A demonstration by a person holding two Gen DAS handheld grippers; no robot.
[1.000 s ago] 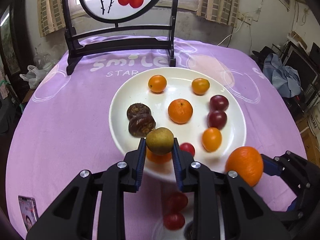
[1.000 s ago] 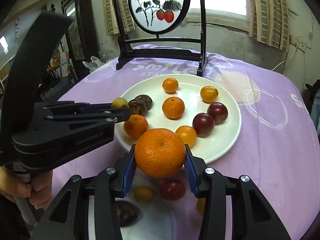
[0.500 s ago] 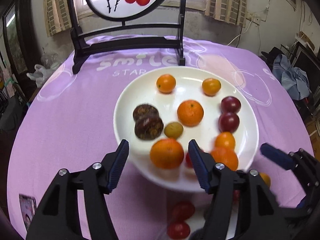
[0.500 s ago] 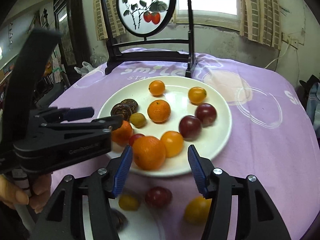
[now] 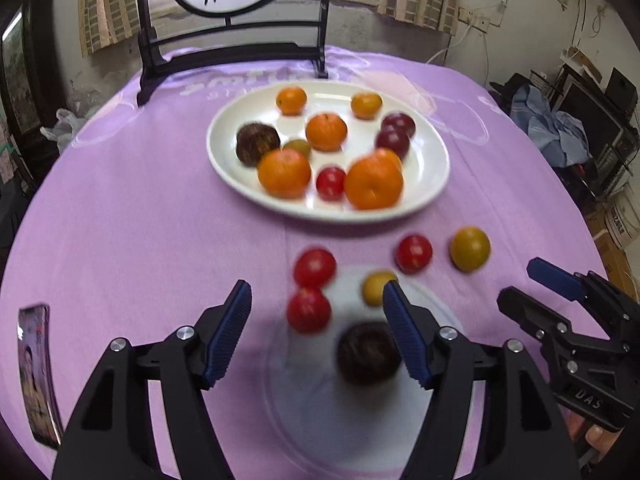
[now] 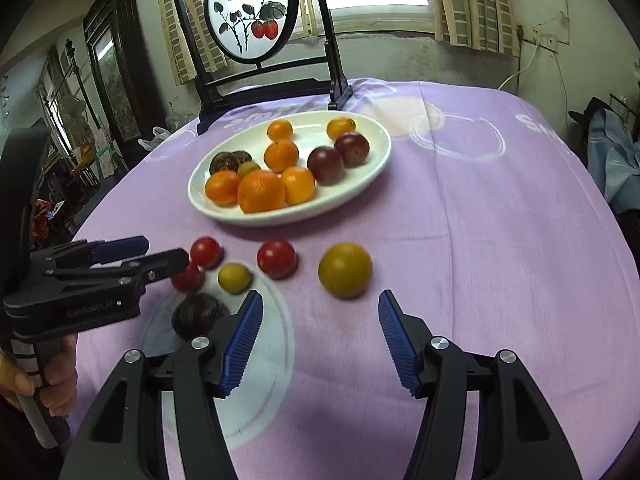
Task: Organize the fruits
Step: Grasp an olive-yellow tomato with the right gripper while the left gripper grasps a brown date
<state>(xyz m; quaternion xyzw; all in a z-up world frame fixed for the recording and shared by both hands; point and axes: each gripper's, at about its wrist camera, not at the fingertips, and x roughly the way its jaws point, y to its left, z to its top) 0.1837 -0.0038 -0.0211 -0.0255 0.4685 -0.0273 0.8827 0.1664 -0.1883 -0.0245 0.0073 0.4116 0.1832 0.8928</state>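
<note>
Right wrist view: fruits heaped on white plate, six more loose nearby | worktop under purple cloth (printed circles) | painted screen, curtained window behind | left gripper, right gripper both agape, empty

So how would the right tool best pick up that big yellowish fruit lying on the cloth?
Probably from above and behind, across the widest middle of the yellowish fruit. It is round and sits alone on the purple cloth, the red fruit apart on its left, so the open right tool can straddle it.
</note>
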